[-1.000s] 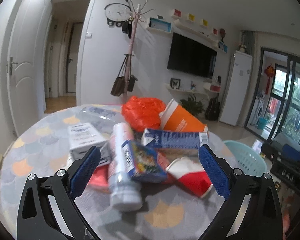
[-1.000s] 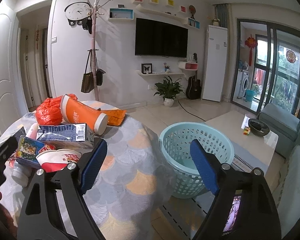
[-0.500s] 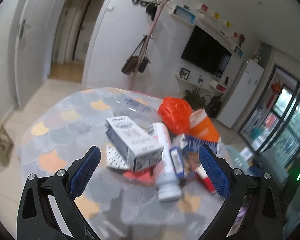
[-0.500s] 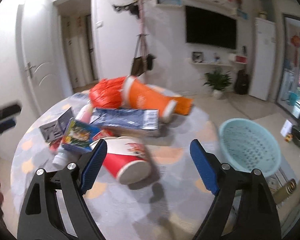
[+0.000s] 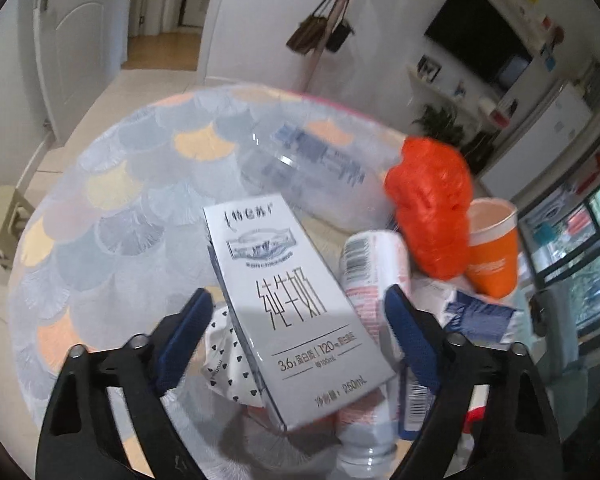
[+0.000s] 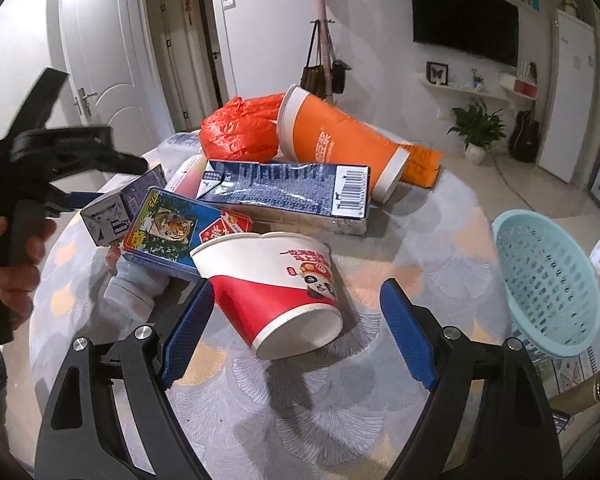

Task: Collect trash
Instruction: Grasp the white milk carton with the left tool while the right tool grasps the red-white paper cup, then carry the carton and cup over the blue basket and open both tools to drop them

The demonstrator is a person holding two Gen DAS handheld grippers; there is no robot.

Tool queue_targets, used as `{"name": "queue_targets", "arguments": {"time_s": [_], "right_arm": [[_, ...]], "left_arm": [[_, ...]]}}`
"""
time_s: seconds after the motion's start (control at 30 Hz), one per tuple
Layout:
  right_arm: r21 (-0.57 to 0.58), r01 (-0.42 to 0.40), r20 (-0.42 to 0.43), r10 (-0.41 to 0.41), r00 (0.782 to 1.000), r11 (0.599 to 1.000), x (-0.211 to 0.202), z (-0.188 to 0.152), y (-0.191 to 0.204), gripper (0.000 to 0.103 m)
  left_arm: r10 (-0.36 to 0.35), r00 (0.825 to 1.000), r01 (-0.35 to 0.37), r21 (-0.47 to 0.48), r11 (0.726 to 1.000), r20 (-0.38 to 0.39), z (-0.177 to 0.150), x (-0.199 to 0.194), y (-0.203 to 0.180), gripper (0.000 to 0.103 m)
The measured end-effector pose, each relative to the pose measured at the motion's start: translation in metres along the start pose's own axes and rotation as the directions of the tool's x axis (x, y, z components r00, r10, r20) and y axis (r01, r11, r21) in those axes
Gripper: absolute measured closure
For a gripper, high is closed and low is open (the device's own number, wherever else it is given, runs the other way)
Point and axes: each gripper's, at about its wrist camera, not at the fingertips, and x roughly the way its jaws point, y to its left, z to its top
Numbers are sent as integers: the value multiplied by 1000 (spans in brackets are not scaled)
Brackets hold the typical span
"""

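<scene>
Trash piles on the round patterned desk [image 6: 400,280]; both jaws gape wide, left gripper [image 5: 296,340] straddling the white rectangular milk carton [image 5: 292,300], right gripper [image 6: 296,336] the red-and-white paper cup [image 6: 272,284], ready to grasp.

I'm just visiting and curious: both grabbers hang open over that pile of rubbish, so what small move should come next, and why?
Probably close the left gripper on the white milk carton: it lies on top of the pile between the open fingers. The right gripper likewise straddles the red-and-white paper cup.
</scene>
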Motion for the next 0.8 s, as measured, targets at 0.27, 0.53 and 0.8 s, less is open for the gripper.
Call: {"name": "queue_targets", "arguments": {"time_s": [0.27, 0.53, 0.8], "right_arm": [[28, -67, -63, 69, 996, 997, 14, 5, 0, 22], [42, -85, -81, 88, 993, 996, 14, 0, 0, 39], [7, -69, 50, 69, 996, 998, -36, 10, 5, 40]], "left_arm": [[6, 1000, -6, 30, 1000, -3, -10, -3, 4, 43], [-97, 993, 94, 55, 994, 64, -36, -30, 14, 49], [-192, 956, 169, 121, 978, 222, -56, -89, 1, 50]]}}
